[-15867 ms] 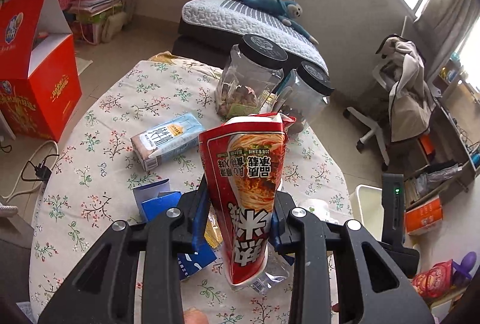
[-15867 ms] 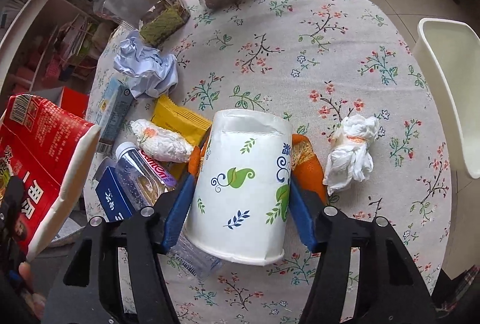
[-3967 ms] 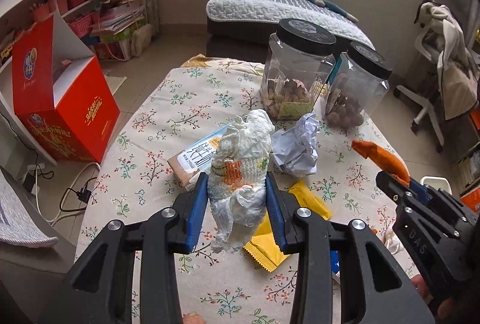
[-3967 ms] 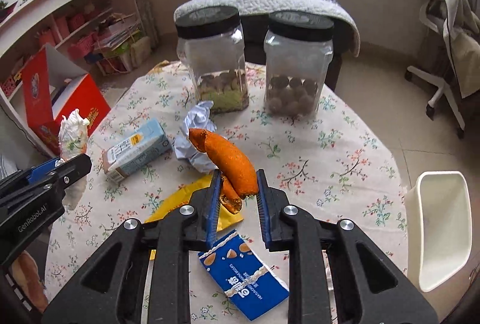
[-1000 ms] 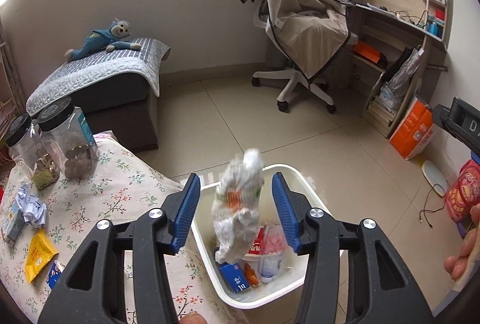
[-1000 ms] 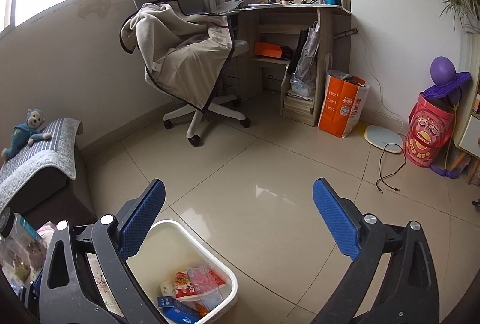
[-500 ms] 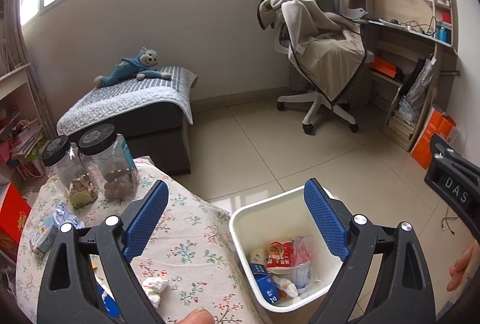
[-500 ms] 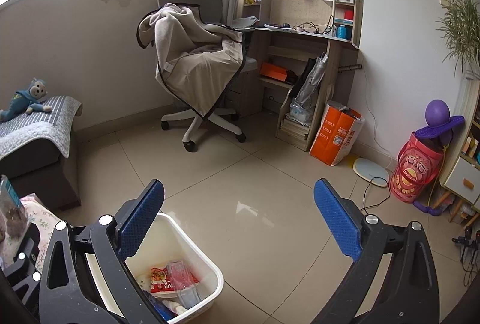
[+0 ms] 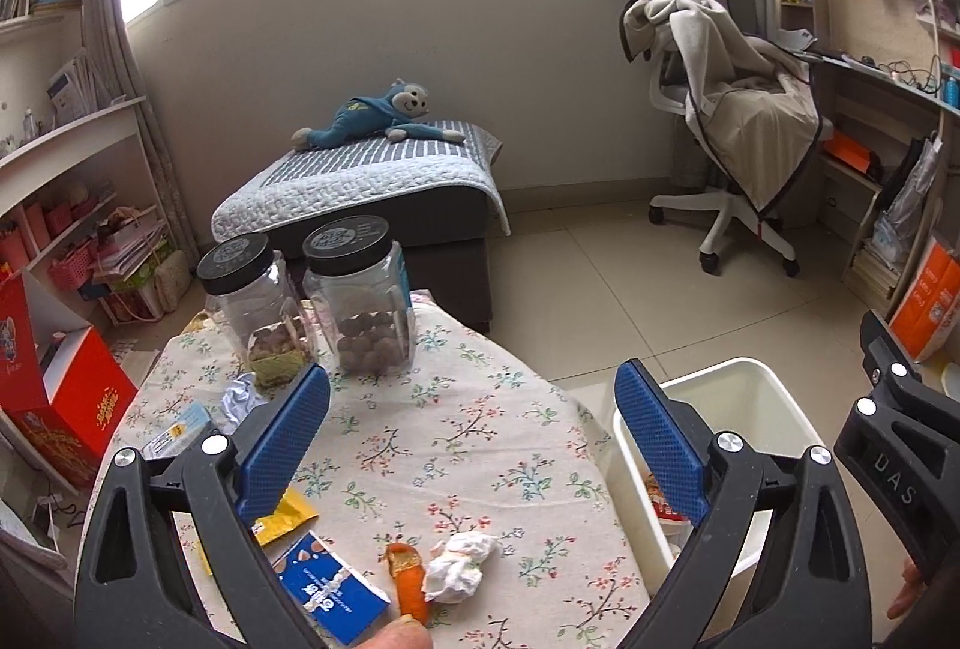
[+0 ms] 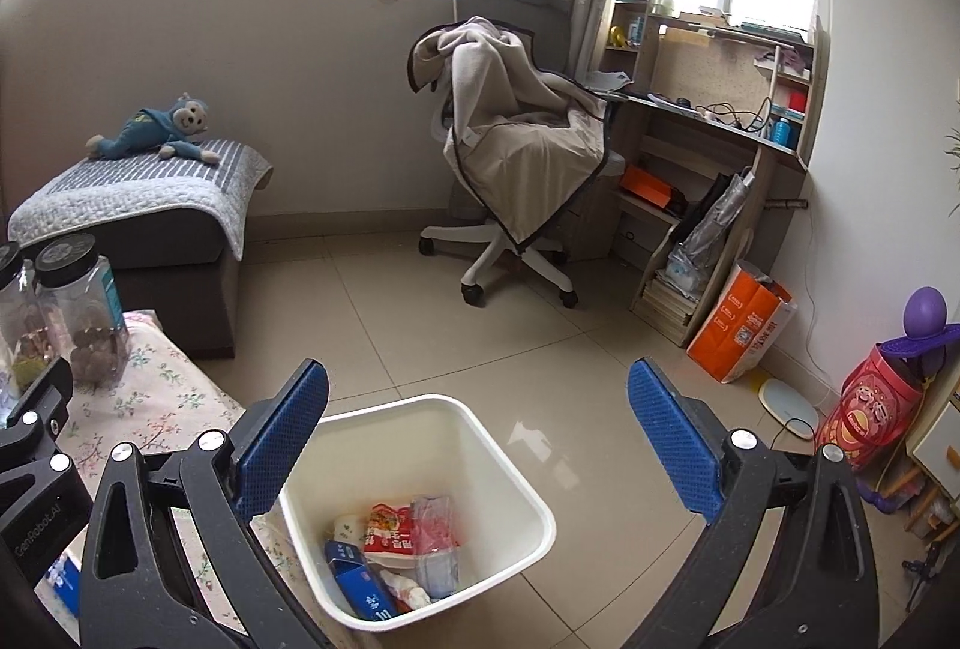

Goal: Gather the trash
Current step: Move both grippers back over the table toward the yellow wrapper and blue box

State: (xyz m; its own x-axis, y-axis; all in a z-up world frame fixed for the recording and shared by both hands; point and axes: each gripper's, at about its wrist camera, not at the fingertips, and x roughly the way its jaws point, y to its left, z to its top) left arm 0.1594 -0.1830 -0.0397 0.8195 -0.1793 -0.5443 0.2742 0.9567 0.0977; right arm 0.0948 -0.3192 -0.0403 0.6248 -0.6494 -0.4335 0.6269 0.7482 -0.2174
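Observation:
My left gripper [image 9: 474,439] is open and empty above the floral table [image 9: 480,409]. On the table lie a white crumpled tissue [image 9: 459,568], an orange peel [image 9: 408,577], a blue carton [image 9: 333,592], a yellow wrapper [image 9: 282,517], a crumpled paper ball [image 9: 240,403] and a milk carton [image 9: 177,430]. My right gripper [image 10: 480,439] is open and empty above the white trash bin [image 10: 510,475], which holds several wrappers [image 10: 396,535]. The bin's rim also shows in the left wrist view [image 9: 780,403].
Two black-lidded jars [image 9: 360,301] stand at the table's far end. A red box [image 9: 72,397] sits on the floor left of the table. A draped office chair [image 10: 510,156], a low bed [image 9: 360,187], a desk [image 10: 720,138] and an orange bag [image 10: 741,331] stand around the tiled floor.
The left gripper opened and dropped the white wad into the bin, then swung back left over the table. The right gripper stays open over the bin.

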